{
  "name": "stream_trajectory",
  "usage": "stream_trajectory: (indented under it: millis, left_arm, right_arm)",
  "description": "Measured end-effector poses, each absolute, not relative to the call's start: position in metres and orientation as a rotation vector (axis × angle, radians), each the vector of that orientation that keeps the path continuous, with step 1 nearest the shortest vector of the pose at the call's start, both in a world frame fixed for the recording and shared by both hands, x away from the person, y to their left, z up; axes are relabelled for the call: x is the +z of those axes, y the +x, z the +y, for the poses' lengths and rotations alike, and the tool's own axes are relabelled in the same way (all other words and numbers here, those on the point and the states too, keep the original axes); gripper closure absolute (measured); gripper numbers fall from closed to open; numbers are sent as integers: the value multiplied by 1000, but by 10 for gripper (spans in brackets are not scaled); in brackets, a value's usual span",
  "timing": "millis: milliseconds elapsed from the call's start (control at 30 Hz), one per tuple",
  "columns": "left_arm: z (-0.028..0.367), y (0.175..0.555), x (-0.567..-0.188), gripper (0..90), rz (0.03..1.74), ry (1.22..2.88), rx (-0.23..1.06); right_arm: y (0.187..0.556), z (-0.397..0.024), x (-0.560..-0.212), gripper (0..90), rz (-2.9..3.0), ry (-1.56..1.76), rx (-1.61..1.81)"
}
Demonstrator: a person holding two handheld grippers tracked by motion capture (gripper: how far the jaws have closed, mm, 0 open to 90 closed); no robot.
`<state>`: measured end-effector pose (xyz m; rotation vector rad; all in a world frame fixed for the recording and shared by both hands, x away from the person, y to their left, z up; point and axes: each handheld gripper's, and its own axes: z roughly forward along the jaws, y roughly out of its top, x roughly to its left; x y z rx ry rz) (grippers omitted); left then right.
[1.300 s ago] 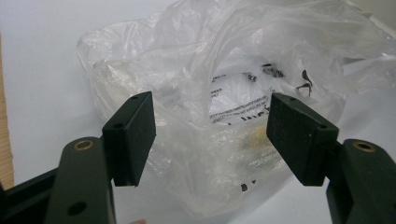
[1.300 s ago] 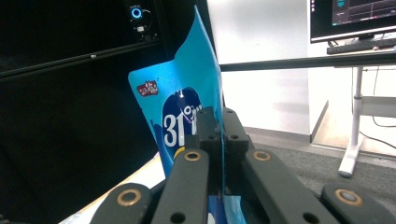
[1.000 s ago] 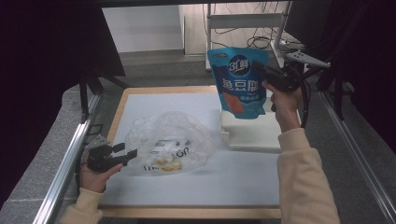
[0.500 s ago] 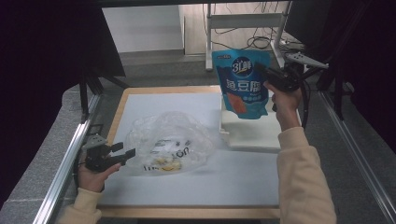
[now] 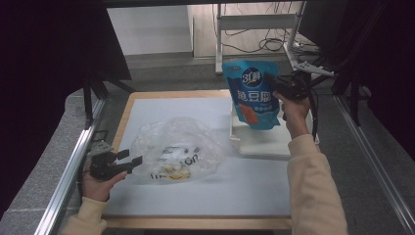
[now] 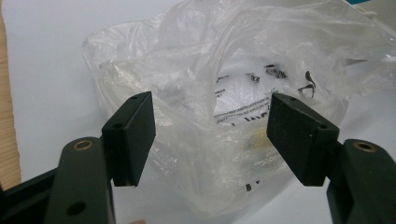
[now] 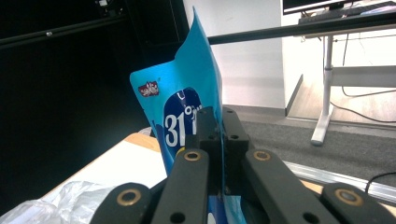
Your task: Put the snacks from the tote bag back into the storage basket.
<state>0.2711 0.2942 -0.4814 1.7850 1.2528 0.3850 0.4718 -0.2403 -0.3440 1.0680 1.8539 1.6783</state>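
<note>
The person is standing at the near edge of the table (image 5: pixel 147 105), working a gripper in each hand. The right gripper (image 5: pixel 277 87) is pinching the blue snack pouch (image 5: pixel 252 93) by its upper side edge, and in the right gripper view the two black jaws are pressed together on the pouch (image 7: pixel 187 116) with the film caught flat between them. The pouch is hanging down from the jaws, its bottom clear above the white tray (image 5: pixel 262 139) that is sitting under it. Gripping it near the top lets the weight pull it straight, which I judge makes it easier to lower bottom-first into an opening.

The left gripper (image 5: pixel 128 161) is lying low near the table surface, with its jaws spread wide and nothing between them yet. In the left gripper view the crumpled clear plastic bag (image 6: pixel 224 93) is sitting just ahead of the jaw tips, its loose mouth rising between and beyond the two pads, close to them, though I cannot tell whether either is brushing the film. That wide spread, I think, is there to take a fold of the rim.

The bag (image 5: pixel 176 147) is resting well to the side of the raised pouch, with something yellowish lying inside it. My guess is that the pouch is meant for the bag, and that thin, slack film could slip from the pads.
</note>
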Motion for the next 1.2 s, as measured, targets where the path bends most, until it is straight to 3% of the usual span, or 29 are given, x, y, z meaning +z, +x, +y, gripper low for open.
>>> stream_trajectory:
  millis: [1200]
  left_arm:
    - [294,276,-481,330,1254,1801,400]
  right_arm:
    - [488,-270,-365,869,1914,1071,1502]
